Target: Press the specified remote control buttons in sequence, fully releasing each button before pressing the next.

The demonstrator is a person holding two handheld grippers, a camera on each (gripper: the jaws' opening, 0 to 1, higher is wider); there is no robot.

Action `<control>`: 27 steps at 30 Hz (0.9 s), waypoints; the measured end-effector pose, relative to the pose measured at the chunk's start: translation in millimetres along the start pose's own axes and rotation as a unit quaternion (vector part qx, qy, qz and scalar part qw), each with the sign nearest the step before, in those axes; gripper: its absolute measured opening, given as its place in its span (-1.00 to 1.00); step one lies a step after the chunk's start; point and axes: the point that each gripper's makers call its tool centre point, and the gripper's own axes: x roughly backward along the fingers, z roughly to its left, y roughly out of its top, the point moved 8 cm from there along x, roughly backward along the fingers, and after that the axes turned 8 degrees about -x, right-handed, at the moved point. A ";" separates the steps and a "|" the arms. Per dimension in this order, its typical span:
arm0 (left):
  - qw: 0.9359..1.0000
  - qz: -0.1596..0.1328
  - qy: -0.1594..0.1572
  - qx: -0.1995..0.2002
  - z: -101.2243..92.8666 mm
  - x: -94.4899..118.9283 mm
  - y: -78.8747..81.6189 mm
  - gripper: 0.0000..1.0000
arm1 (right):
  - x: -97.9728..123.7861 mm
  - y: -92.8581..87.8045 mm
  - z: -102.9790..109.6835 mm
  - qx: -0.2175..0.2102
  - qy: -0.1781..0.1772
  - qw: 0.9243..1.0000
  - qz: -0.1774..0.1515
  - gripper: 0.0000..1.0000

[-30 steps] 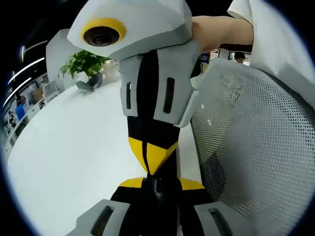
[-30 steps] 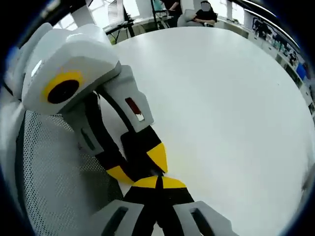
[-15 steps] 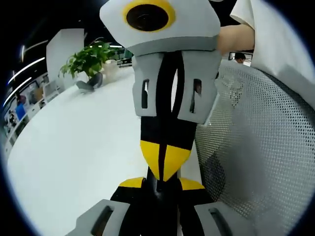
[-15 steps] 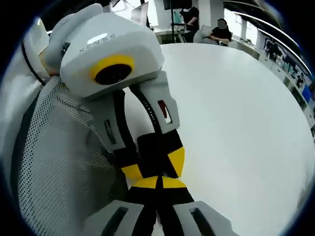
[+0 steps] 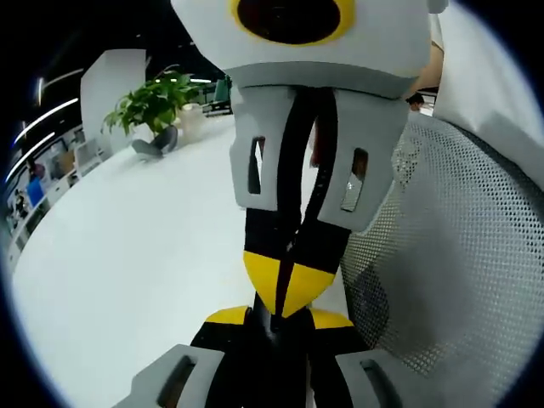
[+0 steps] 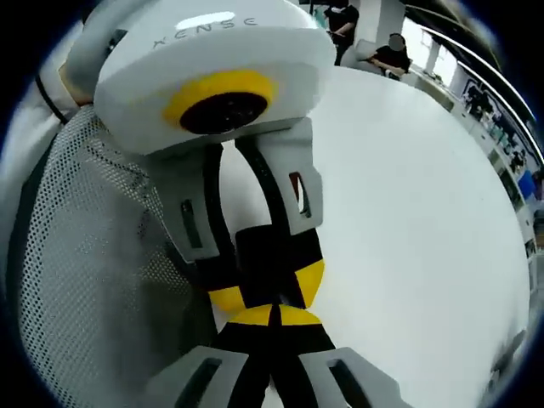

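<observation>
Both grippers were closed, tip to tip: left gripper met the right gripper head-on; same in right gripper view, right gripper against left gripper. White table below, mesh chair back beside them. Couldn't spot the remote
</observation>
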 end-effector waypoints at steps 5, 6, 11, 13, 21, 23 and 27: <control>1.000 -0.001 0.000 -0.001 0.0 0.1 -0.2 -0.51 | 2.9 -5.6 -1.7 -0.006 0.016 0.999 -0.031 -1.00; 1.000 0.000 0.000 -0.001 0.0 0.1 -0.1 -0.51 | 2.7 -3.4 -2.6 0.007 0.002 0.999 -0.038 -1.00; 1.000 0.003 0.001 0.000 -0.2 -0.3 0.5 -0.51 | -0.7 0.9 0.8 0.014 0.007 0.999 -0.037 -1.00; 1.000 0.002 0.001 0.000 -0.2 -0.2 0.6 -0.51 | -0.7 -0.3 2.3 0.034 0.001 0.999 -0.026 -1.00; 1.000 0.000 0.000 0.000 -0.6 0.0 0.1 -0.51 | -2.4 1.0 1.4 0.049 -0.003 0.998 -0.024 -1.00; 1.000 0.000 0.000 0.000 -0.4 0.0 0.1 -0.51 | -2.5 1.8 0.8 0.040 -0.003 0.999 -0.021 -1.00; 1.000 0.000 0.000 -0.001 -0.3 0.1 0.3 -0.51 | -4.0 4.9 1.2 0.039 -0.011 0.999 -0.015 -1.00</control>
